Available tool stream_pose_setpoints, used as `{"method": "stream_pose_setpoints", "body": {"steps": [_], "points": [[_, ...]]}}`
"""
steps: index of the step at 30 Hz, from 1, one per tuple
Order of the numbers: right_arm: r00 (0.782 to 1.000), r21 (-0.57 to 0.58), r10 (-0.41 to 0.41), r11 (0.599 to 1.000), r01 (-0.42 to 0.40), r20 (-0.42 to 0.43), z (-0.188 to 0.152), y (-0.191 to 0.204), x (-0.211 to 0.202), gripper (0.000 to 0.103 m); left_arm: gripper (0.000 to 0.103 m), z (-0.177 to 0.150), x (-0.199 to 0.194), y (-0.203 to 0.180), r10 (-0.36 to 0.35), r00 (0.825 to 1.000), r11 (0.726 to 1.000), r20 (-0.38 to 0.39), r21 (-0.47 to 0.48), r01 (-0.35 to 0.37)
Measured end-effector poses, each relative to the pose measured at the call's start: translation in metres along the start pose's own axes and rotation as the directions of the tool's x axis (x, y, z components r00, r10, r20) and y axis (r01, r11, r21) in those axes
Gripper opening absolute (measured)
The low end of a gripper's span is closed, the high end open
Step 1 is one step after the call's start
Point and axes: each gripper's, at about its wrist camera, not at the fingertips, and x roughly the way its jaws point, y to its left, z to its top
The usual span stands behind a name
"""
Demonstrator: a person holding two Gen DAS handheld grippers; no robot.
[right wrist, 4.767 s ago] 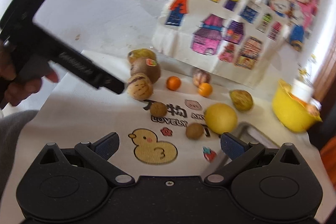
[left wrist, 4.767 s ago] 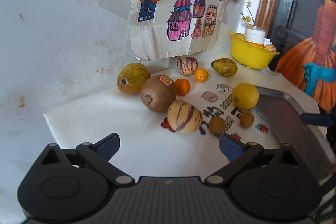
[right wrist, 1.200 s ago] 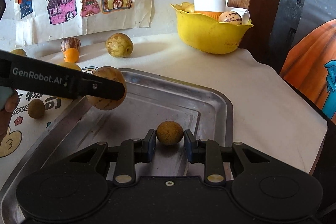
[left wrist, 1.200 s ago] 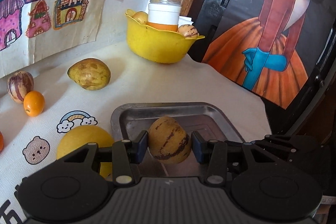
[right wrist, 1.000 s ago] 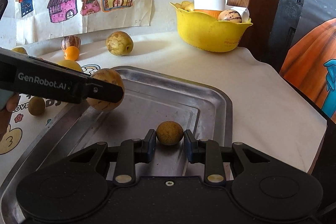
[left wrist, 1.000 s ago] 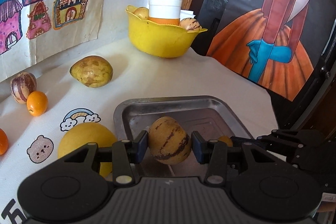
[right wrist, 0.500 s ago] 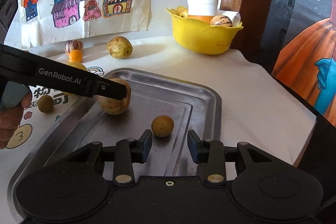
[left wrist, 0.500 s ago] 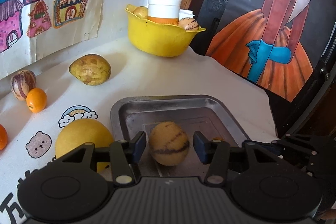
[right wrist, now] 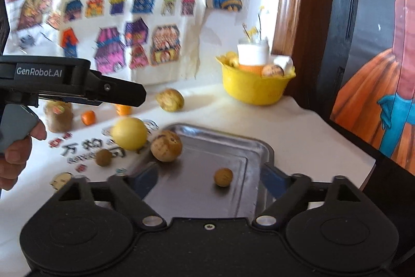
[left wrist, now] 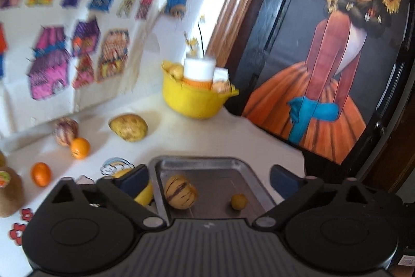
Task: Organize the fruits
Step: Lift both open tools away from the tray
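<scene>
A metal tray lies on the white cloth. In it rest a striped melon and a small brown fruit. My left gripper is open and empty, raised above the tray. My right gripper is open and empty, also above the tray. The left gripper also shows from the side in the right wrist view. A yellow lemon sits just left of the tray.
On the cloth to the left lie two small oranges, a striped fruit, a mottled yellow-green fruit, a brown kiwi and a small brown fruit. A yellow bowl stands at the back.
Both grippers have opened wide and lifted back from the tray. The striped melon and the small brown fruit now lie free in the tray.
</scene>
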Motion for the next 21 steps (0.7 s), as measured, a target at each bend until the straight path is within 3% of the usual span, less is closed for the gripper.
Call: {"method": "stream_pose_setpoints", "body": {"steps": [4,12,21], "points": [[0.999,-0.009,0.025,1.0,-0.025,0.04,0.002,0.015,-0.025,0.102,0.103,-0.003,-0.03,0.001,0.015,0.999,1.0,0.036,0.016,-0.015],[0.994,-0.015,0.075,0.997,-0.074,0.079,0.0,0.055,-0.066,0.102,0.103,-0.023,-0.092,0.007,0.077,0.993,0.993,0.084,0.079,-0.084],[0.992,-0.03,0.105,0.994,-0.103,0.076,-0.025,0.102,-0.097,0.102,0.103,-0.061,-0.145,0.039,0.162,0.983,0.983,0.091,0.072,-0.168]]}}
